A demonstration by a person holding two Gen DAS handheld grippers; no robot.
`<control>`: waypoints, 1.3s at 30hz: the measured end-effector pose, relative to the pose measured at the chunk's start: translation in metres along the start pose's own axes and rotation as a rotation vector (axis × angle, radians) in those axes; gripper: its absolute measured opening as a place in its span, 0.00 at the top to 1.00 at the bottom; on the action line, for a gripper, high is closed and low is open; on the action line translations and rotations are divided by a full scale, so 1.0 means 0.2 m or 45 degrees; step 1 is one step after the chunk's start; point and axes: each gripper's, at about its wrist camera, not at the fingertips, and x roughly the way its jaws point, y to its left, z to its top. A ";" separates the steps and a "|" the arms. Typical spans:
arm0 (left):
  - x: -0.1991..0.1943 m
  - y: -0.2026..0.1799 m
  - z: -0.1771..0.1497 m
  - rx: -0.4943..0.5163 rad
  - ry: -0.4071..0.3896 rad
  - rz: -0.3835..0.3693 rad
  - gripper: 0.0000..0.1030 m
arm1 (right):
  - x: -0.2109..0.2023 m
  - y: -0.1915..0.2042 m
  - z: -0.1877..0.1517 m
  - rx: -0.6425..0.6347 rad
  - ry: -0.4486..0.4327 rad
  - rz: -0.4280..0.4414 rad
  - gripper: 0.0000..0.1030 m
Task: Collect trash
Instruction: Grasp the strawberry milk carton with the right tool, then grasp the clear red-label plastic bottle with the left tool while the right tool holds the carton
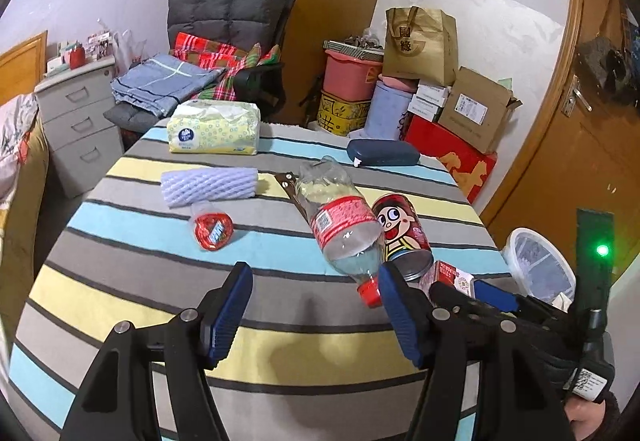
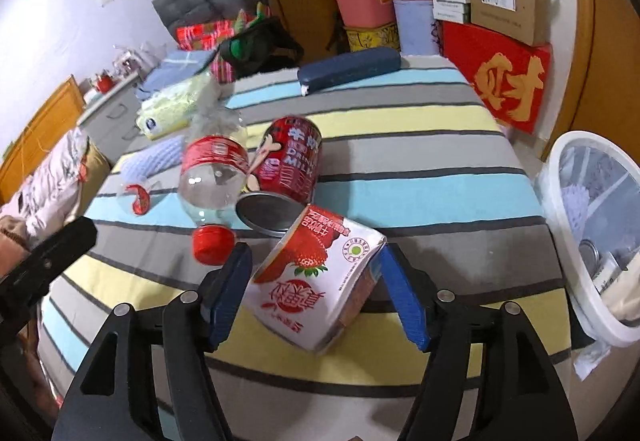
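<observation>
On the striped table [image 1: 168, 237] lie an empty plastic bottle [image 1: 340, 225] with a red cap, a red cartoon can [image 1: 404, 237], a strawberry milk carton [image 2: 316, 277], a red wrapper [image 1: 212, 231] and a white foam net [image 1: 210, 187]. My left gripper [image 1: 316, 315] is open and empty, just short of the bottle's cap. My right gripper [image 2: 316, 295] is open with the carton between its fingers, not clamped. The bottle [image 2: 212, 177] and can [image 2: 288, 165] lie just beyond the carton. A white trash bin [image 2: 592, 237] stands at the table's right edge.
A yellow tissue pack [image 1: 214, 131] and a dark blue case [image 1: 382, 152] lie at the table's far side. Beyond are a chair with folded cloths [image 1: 188, 81], a drawer unit [image 1: 80, 117], stacked boxes and buckets [image 1: 400, 89], and a door [image 1: 580, 129] on the right.
</observation>
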 end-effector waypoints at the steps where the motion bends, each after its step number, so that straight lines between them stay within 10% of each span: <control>1: 0.00 0.00 0.01 -0.005 0.002 -0.002 0.37 | 0.02 0.01 0.00 -0.012 0.011 -0.011 0.33; 17: 0.18 0.01 0.10 -0.030 0.058 -0.044 0.29 | 0.01 -0.05 0.01 -0.159 0.041 -0.259 0.30; 39: 0.61 -0.15 0.24 -0.011 0.182 0.004 0.28 | -0.01 -0.23 0.02 -0.092 -0.004 -0.166 0.46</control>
